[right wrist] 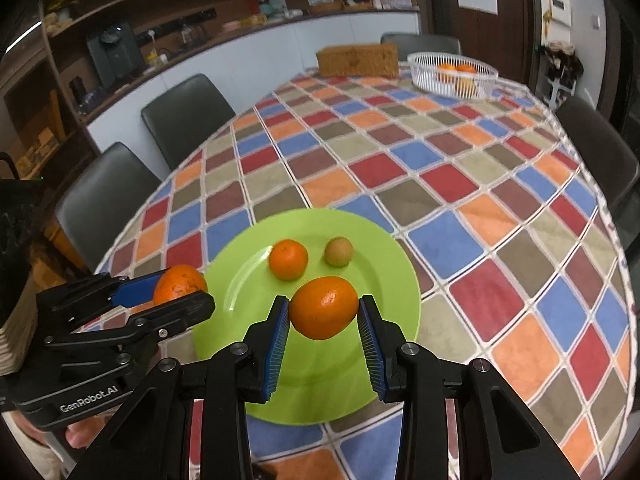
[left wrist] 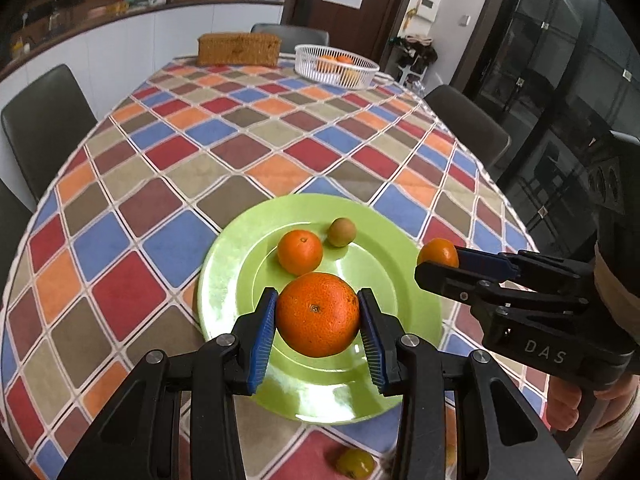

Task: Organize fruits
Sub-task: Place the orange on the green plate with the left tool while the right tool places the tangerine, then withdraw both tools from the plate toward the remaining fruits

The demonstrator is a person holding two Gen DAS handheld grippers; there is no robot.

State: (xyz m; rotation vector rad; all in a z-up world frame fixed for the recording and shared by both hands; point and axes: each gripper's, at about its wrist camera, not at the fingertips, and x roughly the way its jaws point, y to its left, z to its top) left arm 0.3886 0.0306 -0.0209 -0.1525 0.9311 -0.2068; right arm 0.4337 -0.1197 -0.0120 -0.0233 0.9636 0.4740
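Holding 1 fruit each over the round lime-green plate (left wrist: 224, 272) on the checked multicolour tablecloth (left wrist: 224, 152), the left gripper (left wrist: 318, 312) clamps a large round orange (left wrist: 318, 314) between its blue pads with the stem dimple facing the camera, while the right gripper (right wrist: 324, 308) clamps a smaller oval mandarin (right wrist: 324, 307), long axis lying across the jaws, pads on its 2 ends. Resting on the plate beyond both are 1 small orange (left wrist: 300, 251) and 1 small greenish-brown round fruit (left wrist: 341, 232), near each other but apart; a white slatted basket (left wrist: 316, 65) of fruit stands at the far end. Readable lettering: "DAS" on the right gripper's body, "GenRobot.AI" on the left's.
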